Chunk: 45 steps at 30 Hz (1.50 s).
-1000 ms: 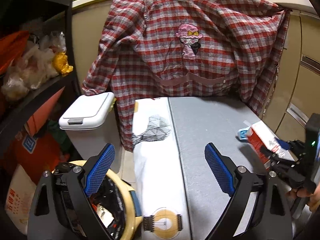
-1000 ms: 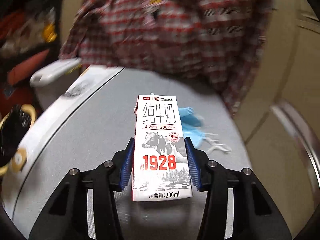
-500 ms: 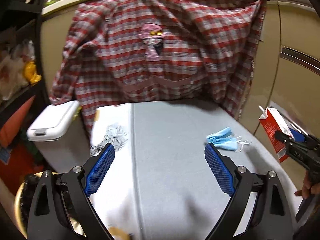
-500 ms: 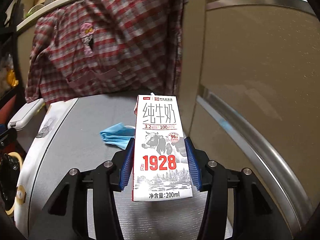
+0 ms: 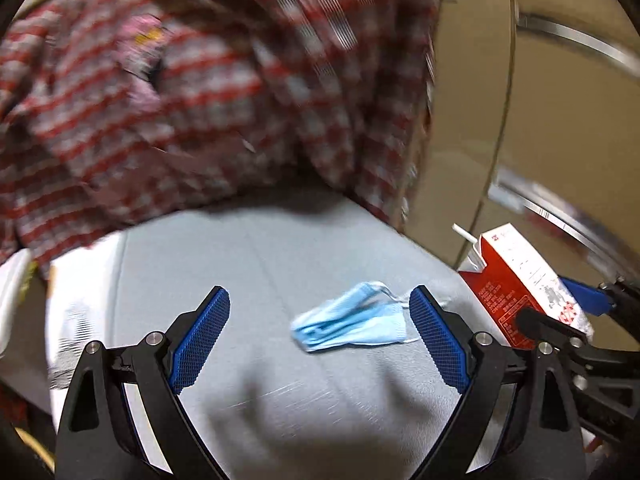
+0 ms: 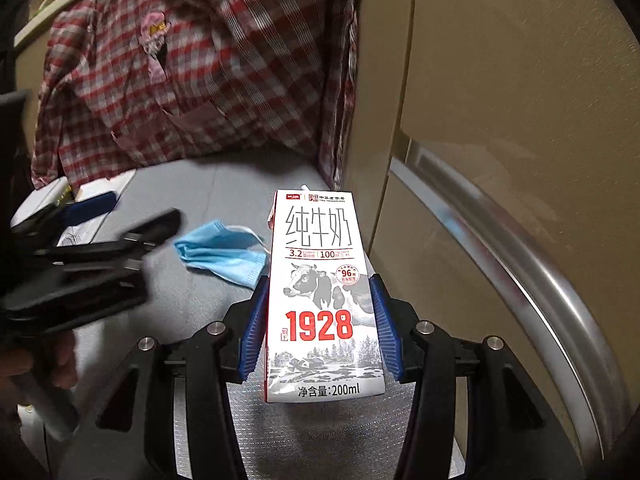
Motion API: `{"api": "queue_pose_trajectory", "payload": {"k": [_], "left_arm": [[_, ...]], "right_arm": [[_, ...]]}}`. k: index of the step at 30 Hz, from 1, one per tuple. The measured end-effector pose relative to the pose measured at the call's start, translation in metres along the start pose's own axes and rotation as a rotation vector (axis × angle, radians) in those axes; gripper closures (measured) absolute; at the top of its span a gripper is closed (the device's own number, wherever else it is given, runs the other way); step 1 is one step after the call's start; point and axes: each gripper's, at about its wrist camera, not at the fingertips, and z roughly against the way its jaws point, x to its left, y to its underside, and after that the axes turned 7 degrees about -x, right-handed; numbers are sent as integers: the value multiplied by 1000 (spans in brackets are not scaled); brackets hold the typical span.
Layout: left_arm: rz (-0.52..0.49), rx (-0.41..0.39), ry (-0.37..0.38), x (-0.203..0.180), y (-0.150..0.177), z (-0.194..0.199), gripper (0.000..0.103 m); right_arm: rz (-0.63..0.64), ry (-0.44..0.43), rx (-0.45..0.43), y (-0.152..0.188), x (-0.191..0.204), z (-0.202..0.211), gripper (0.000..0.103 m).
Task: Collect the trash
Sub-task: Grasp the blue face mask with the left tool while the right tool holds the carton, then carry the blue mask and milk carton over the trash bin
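Right gripper [image 6: 320, 322] clamped on milk carton [image 6: 322, 292], upright, stiff. Left gripper [image 5: 320, 336] spread wide over blue face mask [image 5: 352, 324], lying just left of carton: light, limp; best pinched mid-fold, probably.

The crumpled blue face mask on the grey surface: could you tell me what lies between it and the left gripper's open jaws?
Nothing: in the left wrist view only bare grey surface separates the crumpled blue face mask from the left gripper.
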Motion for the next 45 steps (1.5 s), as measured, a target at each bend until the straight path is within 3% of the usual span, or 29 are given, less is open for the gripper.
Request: {"api": "queue_pose_trajectory", "payload": {"k": [6,9,10,11,12,18,23,37,45], "left_arm": [[-52,69,45,-14,8,-39,36],[-58,97,65,-16,10,-49,64],[-66,112,69,-17,11,-53,84],[-71,119,71,-17,12,-54,93],[-72,112,75,-16,13,-52,96],[2,86,79,1,9,-26,98],[27,51,34,14,2,18,98],[56,17,-211,56,0,164,98],[83,8,-359,86,13,255,98]], "right_arm": [[-11,15,10,1,-5,-4,54],[-18,27,17,1,-9,-9,54],[-21,29,20,2,-9,-10,54],[-21,31,23,2,-10,-11,54],[-20,34,24,2,-10,-12,54],[-21,41,21,2,-11,-11,54],[-24,27,16,1,-8,-8,54],[-16,-131,-91,-20,25,54,54],[23,-274,-105,-24,86,91,54]]}}
